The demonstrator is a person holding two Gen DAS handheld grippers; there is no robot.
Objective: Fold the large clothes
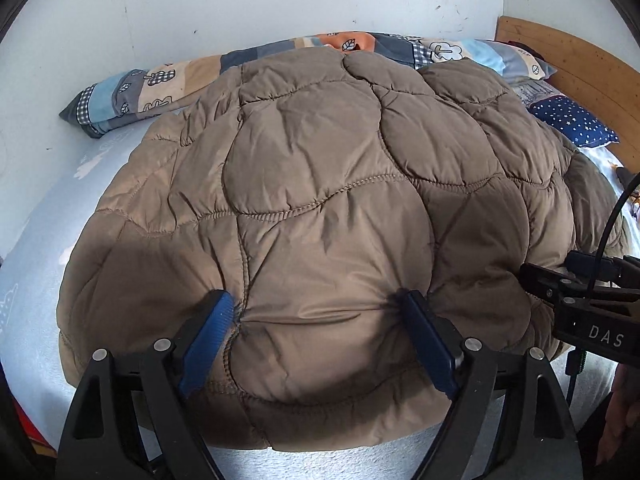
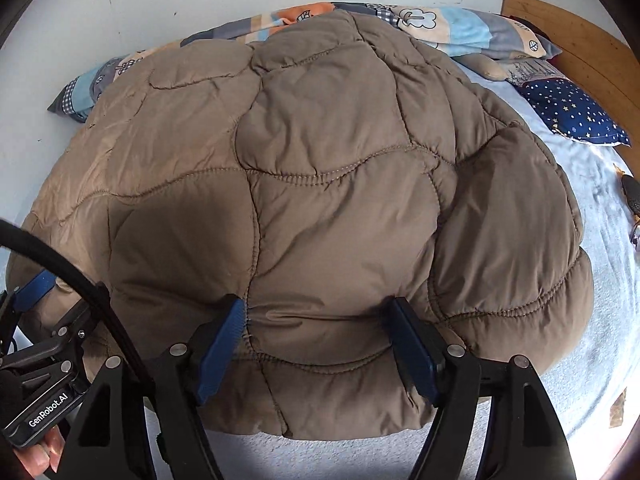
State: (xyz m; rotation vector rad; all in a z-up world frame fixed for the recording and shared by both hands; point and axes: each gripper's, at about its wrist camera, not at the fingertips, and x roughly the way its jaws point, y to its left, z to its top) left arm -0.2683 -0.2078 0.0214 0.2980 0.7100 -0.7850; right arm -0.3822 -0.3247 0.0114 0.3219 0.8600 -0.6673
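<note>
My left claw (image 1: 318,312) and right claw (image 2: 318,316) stand spread, blue pads sunk into the near hem of the brown quilted puffer jacket (image 1: 320,184), gripping nothing. It lies flat on the pale blue bed sheet (image 1: 36,216). I judge it light, soft, slippery; pinch stitched seams. No containers.
</note>
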